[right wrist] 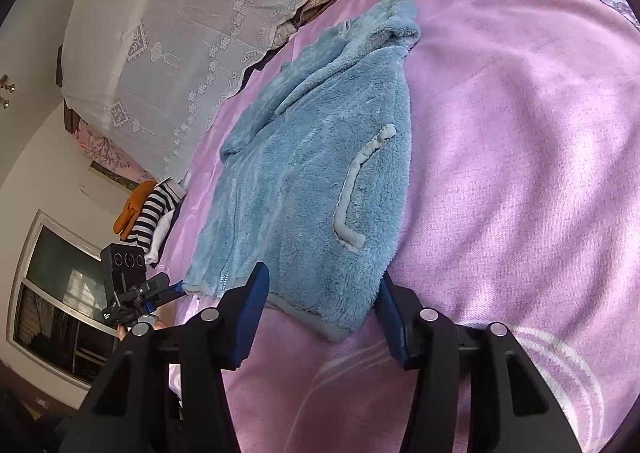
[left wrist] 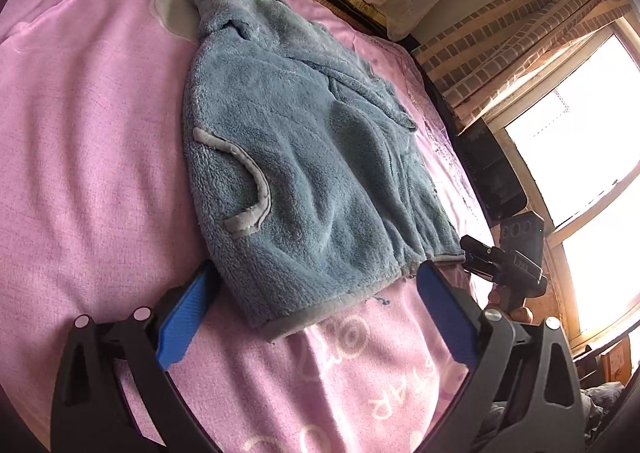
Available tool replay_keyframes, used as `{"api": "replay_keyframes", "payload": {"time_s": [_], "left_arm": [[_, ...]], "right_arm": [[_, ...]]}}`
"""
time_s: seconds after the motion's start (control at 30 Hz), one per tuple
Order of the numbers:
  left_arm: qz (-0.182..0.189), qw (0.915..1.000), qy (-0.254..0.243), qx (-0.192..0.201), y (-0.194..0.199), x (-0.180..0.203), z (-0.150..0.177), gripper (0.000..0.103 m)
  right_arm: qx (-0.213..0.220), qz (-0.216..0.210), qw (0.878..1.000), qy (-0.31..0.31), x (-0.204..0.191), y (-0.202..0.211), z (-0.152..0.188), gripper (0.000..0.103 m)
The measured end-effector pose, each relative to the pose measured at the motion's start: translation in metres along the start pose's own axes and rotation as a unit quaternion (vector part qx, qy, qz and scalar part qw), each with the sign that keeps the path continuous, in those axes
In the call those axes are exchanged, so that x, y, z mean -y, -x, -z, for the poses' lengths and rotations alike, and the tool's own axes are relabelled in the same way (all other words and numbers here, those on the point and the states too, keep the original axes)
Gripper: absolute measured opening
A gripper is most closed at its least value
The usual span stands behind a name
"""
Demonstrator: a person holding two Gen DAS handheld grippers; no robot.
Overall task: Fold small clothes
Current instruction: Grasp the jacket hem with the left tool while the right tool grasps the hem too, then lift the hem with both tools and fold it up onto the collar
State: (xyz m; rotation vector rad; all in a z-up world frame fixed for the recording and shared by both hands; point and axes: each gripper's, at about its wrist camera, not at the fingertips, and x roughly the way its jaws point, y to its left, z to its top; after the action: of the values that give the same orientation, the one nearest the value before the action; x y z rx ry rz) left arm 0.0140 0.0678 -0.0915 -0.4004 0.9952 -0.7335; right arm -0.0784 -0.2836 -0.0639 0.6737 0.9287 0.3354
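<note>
**Blue fleece jacket flat on the bed, both tongs at its hem**

So the little blue fleece jacket [left wrist: 304, 157] is lying flat on the pink blanket [left wrist: 88, 141] that covers the bed, hood end pointing away toward the white lace cloth [right wrist: 168, 37] at the head of the bed, hem end closest to the cameras. One curved grey pocket trim [left wrist: 252, 189] shows on the front of the jacket, and the zipper runs down toward the hem.

Left tongs [left wrist: 316, 285]: spread wide, blue pads on either side of the jacket's hem. The hem sits between them, but the pads aren't pressing on it as far as I can see, so nothing is actually gripped.

Right tongs [right wrist: 320, 293]: about half open, straddling the near corner of the jacket's hem. The fabric bulges up between the pads and they sit right against it, but I honestly can't tell if they're pinching it or only beside it.

Off the jacket's zipper side, at the edge of the bed, there's a striped garment [right wrist: 154, 213] with something orange [right wrist: 134, 209] next to it. A window [left wrist: 580, 157] with a brick-pattern curtain [left wrist: 512, 33] is past the jacket on that same side.
</note>
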Motion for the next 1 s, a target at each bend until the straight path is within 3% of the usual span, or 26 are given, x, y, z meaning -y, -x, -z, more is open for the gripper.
{"api": "replay_keyframes", "payload": {"time_s": [0.03, 0.07, 0.2, 0.27, 0.33, 0.57, 1.0], "left_arm": [[-0.006, 1.0000, 0.000, 0.003, 0.001, 0.000, 0.000, 0.072], [-0.006, 1.0000, 0.005, 0.003, 0.000, -0.002, 0.000, 0.063], [0.000, 0.9997, 0.022, 0.011, 0.004, -0.010, 0.003, 0.050], [-0.002, 0.9995, 0.027, 0.013, 0.004, -0.012, 0.005, 0.033], [0.004, 0.9994, 0.032, 0.012, 0.004, -0.013, 0.007, 0.027], [-0.010, 0.9995, 0.014, 0.028, 0.010, -0.005, 0.004, 0.019], [-0.024, 0.9970, -0.022, 0.070, 0.032, 0.019, -0.035, 0.018]], "right_arm": [[0.002, 0.003, 1.000, -0.001, 0.000, 0.000, 0.000, 0.048], [0.003, 0.004, 1.000, -0.004, 0.001, 0.000, 0.000, 0.043], [0.005, 0.006, 1.000, -0.016, 0.007, 0.000, -0.001, 0.027], [0.003, 0.007, 1.000, -0.015, 0.008, 0.000, 0.000, 0.019], [0.002, 0.011, 1.000, -0.008, 0.006, 0.002, -0.001, 0.016], [0.015, 0.007, 1.000, 0.003, -0.002, 0.012, -0.007, 0.013], [0.064, -0.041, 0.997, 0.003, -0.015, 0.030, -0.039, 0.013]]}}
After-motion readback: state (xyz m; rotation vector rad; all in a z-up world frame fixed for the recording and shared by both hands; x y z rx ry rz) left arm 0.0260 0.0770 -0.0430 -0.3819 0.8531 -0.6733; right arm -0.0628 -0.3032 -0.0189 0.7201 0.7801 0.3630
